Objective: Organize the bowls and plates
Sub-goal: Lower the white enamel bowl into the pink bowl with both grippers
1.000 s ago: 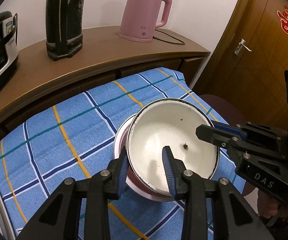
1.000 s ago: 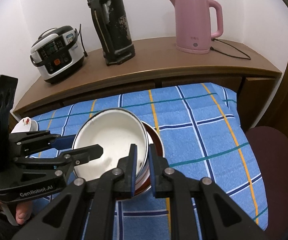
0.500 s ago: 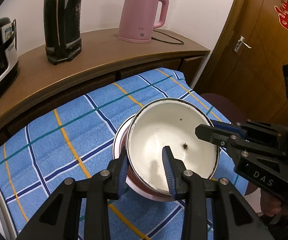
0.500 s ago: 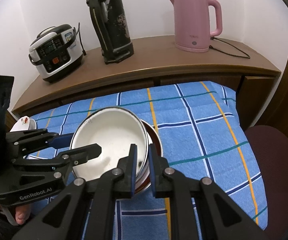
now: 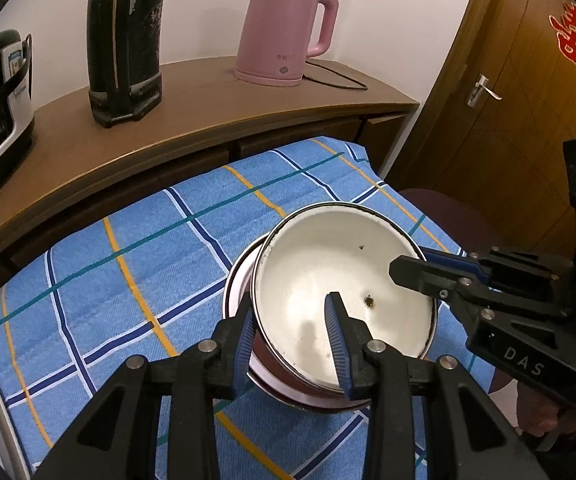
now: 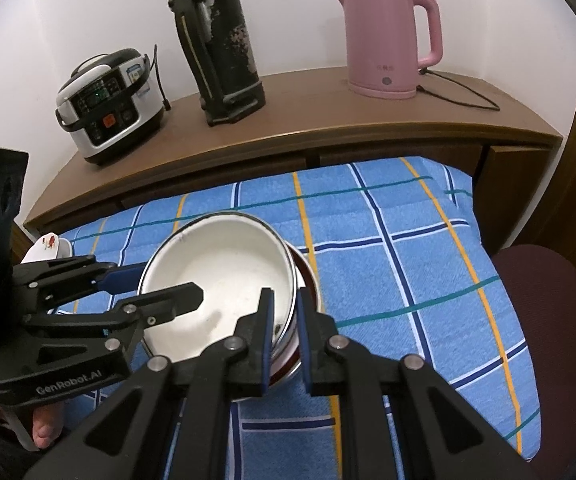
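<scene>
A white enamel bowl [image 5: 327, 272] [image 6: 224, 272] with a dark rim sits tilted in a pink and maroon bowl [image 5: 240, 276] [image 6: 307, 276] on the blue checked cloth. My left gripper [image 5: 289, 320] [image 6: 172, 284] straddles its near wall, one finger inside and one outside, shut on it. On the opposite side my right gripper [image 6: 284, 312] [image 5: 407, 262] pinches the white bowl's rim, jaws nearly together. A dark speck lies on the bowl's floor.
A white dish [image 6: 48, 246] with a red mark lies at the cloth's left edge. On the wooden sideboard [image 6: 327, 112] behind stand a rice cooker [image 6: 108, 104], a black flask [image 6: 220, 40] and a pink kettle [image 6: 387, 32]. A maroon chair seat [image 6: 547, 300] is right of the table.
</scene>
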The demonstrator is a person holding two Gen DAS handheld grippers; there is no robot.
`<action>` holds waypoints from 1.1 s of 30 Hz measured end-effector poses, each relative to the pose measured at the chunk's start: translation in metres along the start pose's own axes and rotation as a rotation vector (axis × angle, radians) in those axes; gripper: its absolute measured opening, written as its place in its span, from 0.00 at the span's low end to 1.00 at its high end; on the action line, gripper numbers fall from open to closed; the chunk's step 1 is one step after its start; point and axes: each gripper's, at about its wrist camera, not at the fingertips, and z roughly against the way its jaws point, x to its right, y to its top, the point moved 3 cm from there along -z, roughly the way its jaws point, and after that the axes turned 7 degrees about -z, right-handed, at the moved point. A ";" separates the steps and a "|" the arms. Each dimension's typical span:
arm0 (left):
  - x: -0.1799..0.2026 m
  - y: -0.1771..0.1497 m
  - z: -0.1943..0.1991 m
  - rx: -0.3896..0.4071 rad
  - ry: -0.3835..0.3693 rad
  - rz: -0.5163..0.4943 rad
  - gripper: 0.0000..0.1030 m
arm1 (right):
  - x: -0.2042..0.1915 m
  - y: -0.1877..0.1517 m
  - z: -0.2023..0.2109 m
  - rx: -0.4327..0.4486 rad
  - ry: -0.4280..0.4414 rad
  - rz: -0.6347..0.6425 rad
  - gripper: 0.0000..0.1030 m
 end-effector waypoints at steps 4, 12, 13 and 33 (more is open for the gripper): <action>0.000 0.000 0.001 0.007 0.002 -0.003 0.35 | 0.000 -0.001 -0.002 -0.003 -0.003 0.001 0.12; 0.000 0.000 0.000 0.025 0.031 -0.026 0.35 | 0.001 -0.004 -0.006 -0.012 -0.001 0.003 0.11; 0.000 0.000 0.000 0.025 0.031 -0.026 0.35 | 0.001 -0.004 -0.007 -0.013 0.000 0.002 0.11; 0.001 0.001 -0.002 0.044 0.031 -0.040 0.37 | 0.004 -0.005 -0.008 -0.006 -0.018 0.018 0.11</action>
